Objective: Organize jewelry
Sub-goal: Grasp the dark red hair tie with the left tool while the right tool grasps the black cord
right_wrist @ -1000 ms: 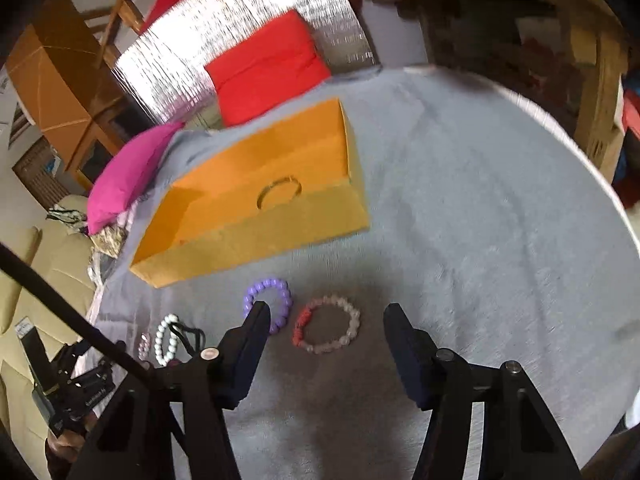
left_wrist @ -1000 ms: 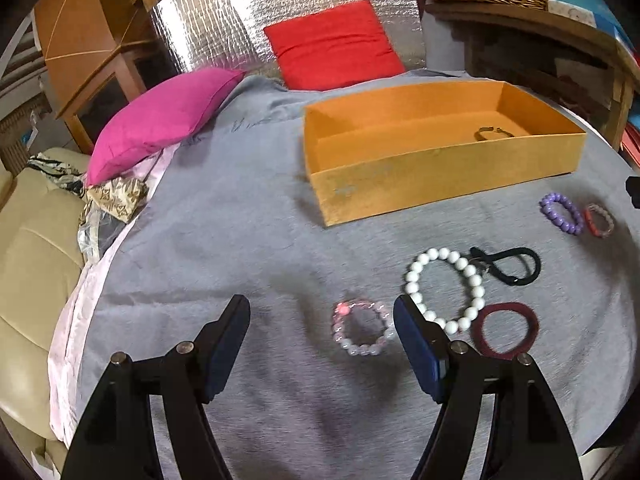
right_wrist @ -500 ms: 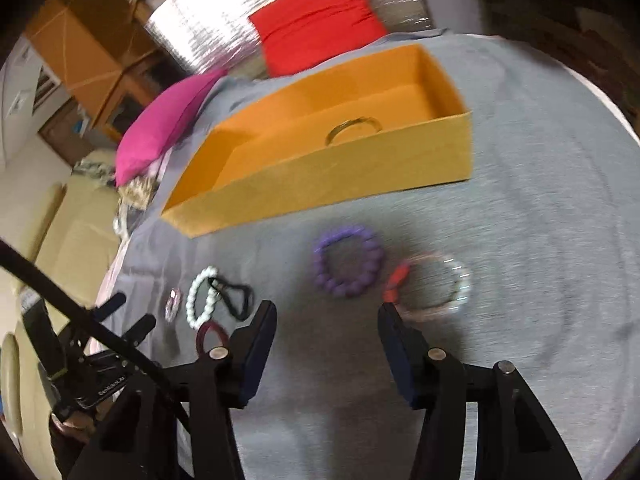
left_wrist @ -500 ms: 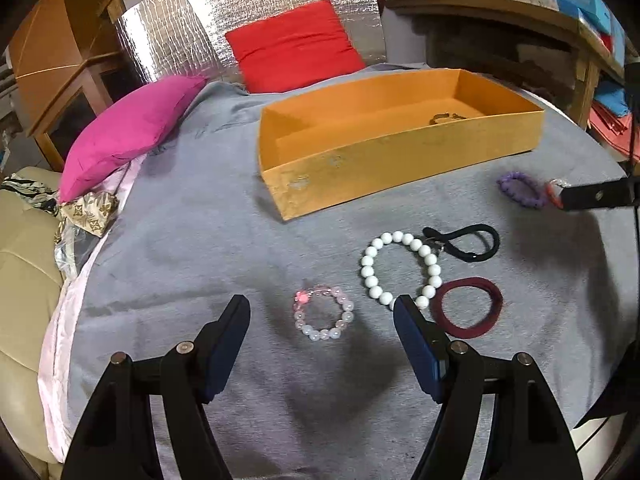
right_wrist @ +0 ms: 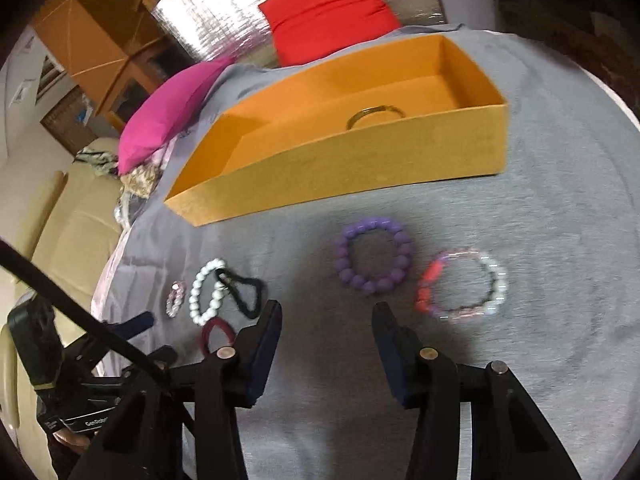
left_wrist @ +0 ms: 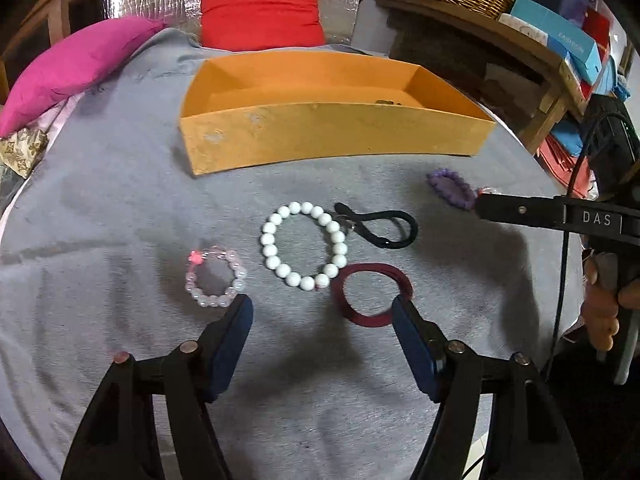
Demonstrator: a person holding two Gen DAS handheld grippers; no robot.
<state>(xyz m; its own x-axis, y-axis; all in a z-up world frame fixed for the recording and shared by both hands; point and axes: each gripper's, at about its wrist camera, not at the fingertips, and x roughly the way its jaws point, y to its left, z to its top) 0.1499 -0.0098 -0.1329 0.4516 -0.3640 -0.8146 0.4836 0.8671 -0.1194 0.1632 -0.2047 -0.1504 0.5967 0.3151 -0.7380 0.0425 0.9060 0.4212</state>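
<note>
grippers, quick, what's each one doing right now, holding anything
Left gripper: jaws open, holding nothing, above the cloth near the maroon hair tie.
Right gripper: jaws open, holding nothing, just short of the purple bead bracelet.

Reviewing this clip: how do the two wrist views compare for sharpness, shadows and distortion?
Left wrist view: sharp; white bead bracelet crisp; gripper shadows fall on the grey cloth; fisheye bows the orange box. Right wrist view: motion-blurred; mixed bead bracelet smeared, purple bracelet soft, dark vignette at the corners.
</note>
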